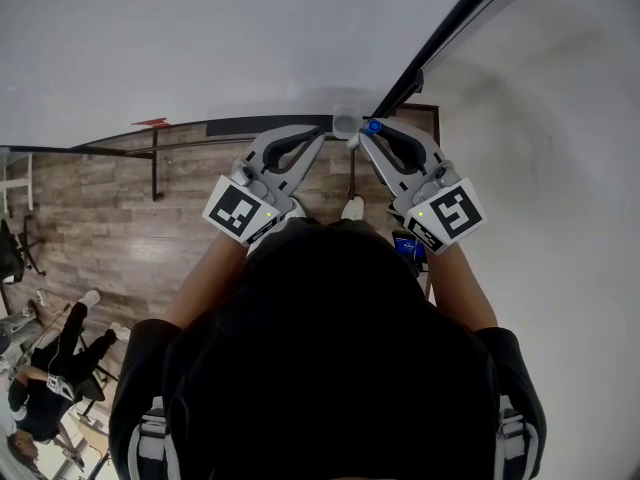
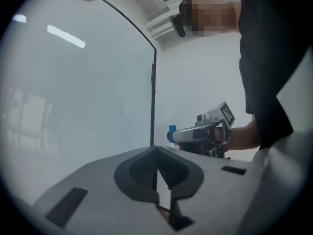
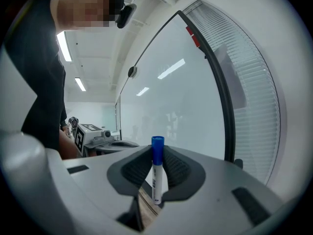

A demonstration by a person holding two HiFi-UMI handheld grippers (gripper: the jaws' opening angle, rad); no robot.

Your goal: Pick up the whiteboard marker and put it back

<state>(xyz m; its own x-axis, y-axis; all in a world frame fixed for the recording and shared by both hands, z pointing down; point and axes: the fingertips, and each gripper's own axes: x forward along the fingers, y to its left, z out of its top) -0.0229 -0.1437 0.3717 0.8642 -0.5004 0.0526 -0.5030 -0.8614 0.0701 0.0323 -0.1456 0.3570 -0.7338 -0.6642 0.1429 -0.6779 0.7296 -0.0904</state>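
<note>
A black-framed whiteboard (image 1: 200, 38) fills the upper frame, with wooden floor (image 1: 110, 218) at middle left. The right gripper (image 1: 368, 136) clamps the blue-capped whiteboard marker (image 3: 156, 175) upright; the left gripper (image 2: 156, 153) is closed and empty.

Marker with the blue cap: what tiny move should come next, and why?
Probably ease the right gripper down toward the bottom edge of the whiteboard to set it back: its fingers clamp the marker upright, cap up, and the board stands just ahead.
</note>
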